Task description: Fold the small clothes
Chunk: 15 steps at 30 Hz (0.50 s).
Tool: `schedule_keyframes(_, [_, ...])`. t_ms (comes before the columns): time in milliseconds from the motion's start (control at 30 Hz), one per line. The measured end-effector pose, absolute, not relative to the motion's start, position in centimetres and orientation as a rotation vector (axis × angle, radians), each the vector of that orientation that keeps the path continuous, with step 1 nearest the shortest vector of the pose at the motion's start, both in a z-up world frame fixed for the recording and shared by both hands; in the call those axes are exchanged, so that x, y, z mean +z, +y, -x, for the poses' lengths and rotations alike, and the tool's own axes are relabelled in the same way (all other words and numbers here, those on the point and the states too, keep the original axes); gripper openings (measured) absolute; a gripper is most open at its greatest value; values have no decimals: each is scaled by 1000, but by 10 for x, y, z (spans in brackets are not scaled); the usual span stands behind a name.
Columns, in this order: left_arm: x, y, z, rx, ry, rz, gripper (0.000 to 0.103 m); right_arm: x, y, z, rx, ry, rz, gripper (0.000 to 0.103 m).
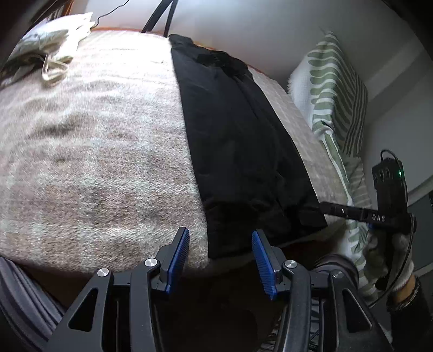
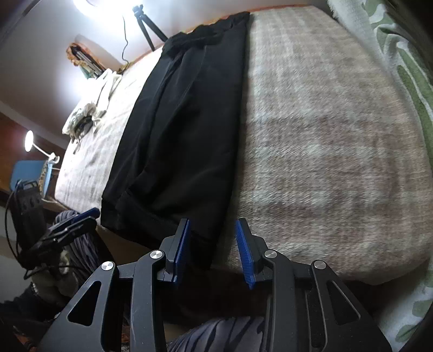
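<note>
A black garment [image 1: 238, 140] lies folded lengthwise as a long strip across the beige fuzzy blanket [image 1: 94, 151]; it also shows in the right wrist view [image 2: 184, 116]. My left gripper [image 1: 219, 238] is open and empty at the garment's near left corner, by the bed edge. My right gripper [image 2: 212, 230] is open and empty, its jaws either side of the garment's near right corner. The right gripper also shows in the left wrist view [image 1: 351, 211], close to the garment's near right corner. The left gripper shows in the right wrist view [image 2: 75, 219].
A pile of light clothes [image 1: 51, 46] lies at the far left of the bed. A green-and-white patterned pillow [image 1: 333, 86] stands at the right. A tripod [image 2: 148, 24] and a lamp [image 2: 29, 140] stand beyond the bed.
</note>
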<state>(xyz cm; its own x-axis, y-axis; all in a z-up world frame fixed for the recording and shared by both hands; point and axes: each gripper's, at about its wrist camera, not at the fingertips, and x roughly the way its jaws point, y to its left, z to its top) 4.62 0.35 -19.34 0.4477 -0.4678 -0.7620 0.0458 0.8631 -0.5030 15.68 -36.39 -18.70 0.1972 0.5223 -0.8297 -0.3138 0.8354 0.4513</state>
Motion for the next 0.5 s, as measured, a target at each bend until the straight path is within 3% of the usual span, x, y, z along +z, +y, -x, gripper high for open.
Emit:
schedule_keyframes(167, [-198,14,-53,-351,1078,558,49,-188,-357,-150,637,1258,-201,33])
schedule_keyframes(267, [-203,18,-58,-354,1096,603,39,-193,-355,-148,652,1269,-196,33])
schedule_keyframes(367, [-206,14,-63,-373,1121,604,18,-193,-358,-149,668,1267,-205,32])
schedule_keyframes(400, [-207,11,-64,-375,1127,592,11,-194,-359,-149,673,1265,-206,28])
schedule_keyframes(433, [-207,9,-64,-377,1127,578,8,-194,-358,-149,675,1265,-201,17])
schedule_keyframes(500, [-205,6,-63,-377,1123,564,2,-197,-359,-150,686,1275,-206,7])
